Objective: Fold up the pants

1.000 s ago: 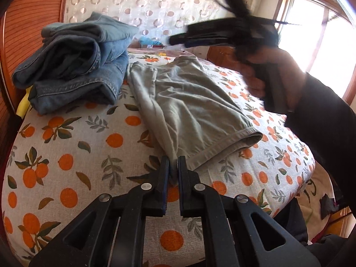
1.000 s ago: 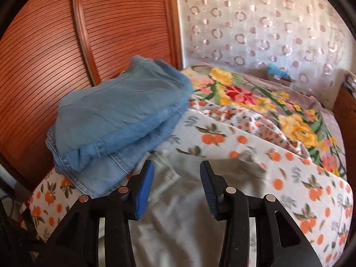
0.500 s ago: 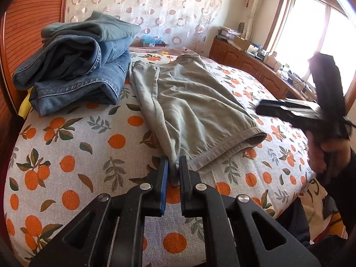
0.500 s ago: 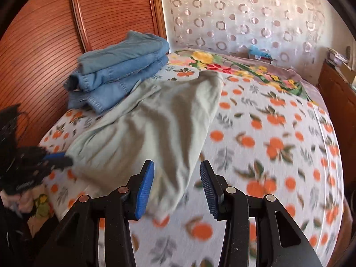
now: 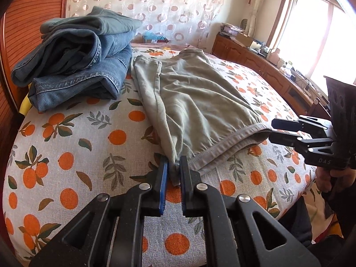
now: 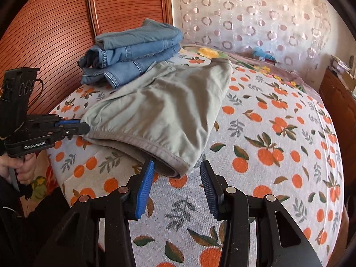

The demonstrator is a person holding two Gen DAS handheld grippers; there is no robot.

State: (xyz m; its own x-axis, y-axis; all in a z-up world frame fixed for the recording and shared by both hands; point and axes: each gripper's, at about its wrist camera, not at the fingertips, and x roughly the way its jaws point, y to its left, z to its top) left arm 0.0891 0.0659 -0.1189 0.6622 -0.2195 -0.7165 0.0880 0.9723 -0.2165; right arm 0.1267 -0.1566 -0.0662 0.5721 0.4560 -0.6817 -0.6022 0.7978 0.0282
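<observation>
Grey-green pants (image 5: 195, 102) lie flat on the orange-print bed, also in the right wrist view (image 6: 160, 109). My left gripper (image 5: 173, 173) is shut on the near-left corner of their hem; it shows from the side in the right wrist view (image 6: 85, 127). My right gripper (image 6: 176, 173) is open, its blue pads either side of the hem's other corner (image 6: 178, 169). In the left wrist view it (image 5: 272, 130) sits right at that corner, touching or nearly so.
A stack of folded blue jeans (image 5: 75, 66) sits left of the pants by the wooden headboard (image 6: 66, 33). A wooden cabinet (image 5: 267, 66) with clutter runs under the window at the right. The bed edge (image 5: 289, 200) drops off near the right gripper.
My right gripper swung from the waist end by the jeans back to the hem end and came down to the hem's right corner. The left gripper stayed shut on the hem.
</observation>
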